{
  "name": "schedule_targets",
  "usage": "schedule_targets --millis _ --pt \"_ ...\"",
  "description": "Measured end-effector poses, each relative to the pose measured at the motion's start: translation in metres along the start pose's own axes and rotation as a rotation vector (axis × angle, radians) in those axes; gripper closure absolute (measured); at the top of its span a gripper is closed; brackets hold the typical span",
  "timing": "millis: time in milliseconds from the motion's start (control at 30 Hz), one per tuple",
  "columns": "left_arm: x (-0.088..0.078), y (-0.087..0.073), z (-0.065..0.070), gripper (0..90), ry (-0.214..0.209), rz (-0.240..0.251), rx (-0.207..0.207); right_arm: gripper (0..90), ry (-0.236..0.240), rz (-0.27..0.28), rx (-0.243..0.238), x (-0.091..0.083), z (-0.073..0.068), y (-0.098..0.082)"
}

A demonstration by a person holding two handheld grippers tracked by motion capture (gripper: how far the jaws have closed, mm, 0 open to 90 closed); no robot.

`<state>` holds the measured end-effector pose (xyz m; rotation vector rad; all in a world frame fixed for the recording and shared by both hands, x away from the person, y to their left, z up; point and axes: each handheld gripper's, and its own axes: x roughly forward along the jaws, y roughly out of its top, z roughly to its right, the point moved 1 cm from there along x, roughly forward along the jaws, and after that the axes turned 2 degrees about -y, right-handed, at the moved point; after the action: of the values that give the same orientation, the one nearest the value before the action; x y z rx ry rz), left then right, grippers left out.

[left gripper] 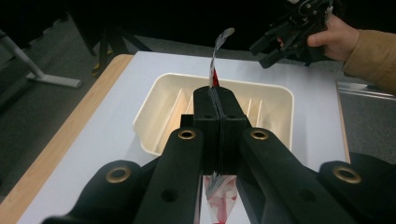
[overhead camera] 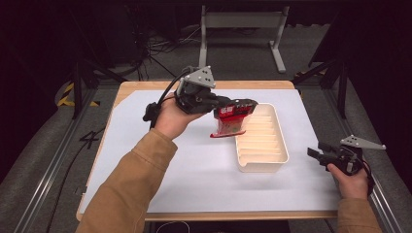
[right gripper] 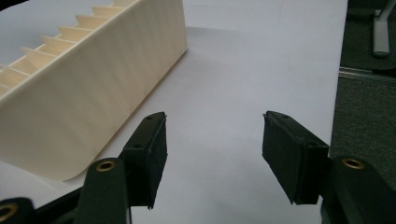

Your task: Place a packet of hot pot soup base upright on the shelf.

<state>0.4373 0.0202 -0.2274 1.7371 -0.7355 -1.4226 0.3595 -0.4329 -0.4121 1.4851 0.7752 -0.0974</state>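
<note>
My left gripper (overhead camera: 240, 104) is shut on the top edge of a red and clear packet (overhead camera: 228, 122). The packet hangs down over the near-left rim of a cream slotted tray (overhead camera: 262, 162) on the white table. In the left gripper view the jaws are pressed together on the packet's thin edge (left gripper: 215, 74), with the tray (left gripper: 154, 135) beyond them. My right gripper (overhead camera: 313, 154) rests low at the table's right edge, clear of the tray. Its black pads (right gripper: 152, 154) stand wide apart over bare white tabletop, with the tray's outer wall (right gripper: 93, 98) to their left.
The white sheet covers a wooden table (overhead camera: 145, 86) with dark floor around it. A grey metal stand (overhead camera: 240, 22) stands behind the table's far edge. Cables lie on the floor at the far left.
</note>
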Motion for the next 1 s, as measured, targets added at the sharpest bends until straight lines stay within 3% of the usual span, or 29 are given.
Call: schedule_targets --millis 167,467,767,1000 --pt "0.013 0.007 -0.001 89.5 -0.015 0.025 -0.005 40.1 -0.013 0.004 0.001 -0.005 0.002 0.003" --pt "0.046 0.022 0.000 89.4 -0.007 0.062 0.012 40.2 -0.015 0.014 0.007 -0.009 0.007 0.006" --pt "0.059 0.024 -0.002 89.4 0.024 0.090 0.007 40.2 -0.005 0.012 0.001 -0.006 0.006 0.008" --pt "0.068 0.017 -0.011 89.5 0.059 0.138 0.063 40.4 -0.002 0.016 0.005 -0.006 0.005 0.008"
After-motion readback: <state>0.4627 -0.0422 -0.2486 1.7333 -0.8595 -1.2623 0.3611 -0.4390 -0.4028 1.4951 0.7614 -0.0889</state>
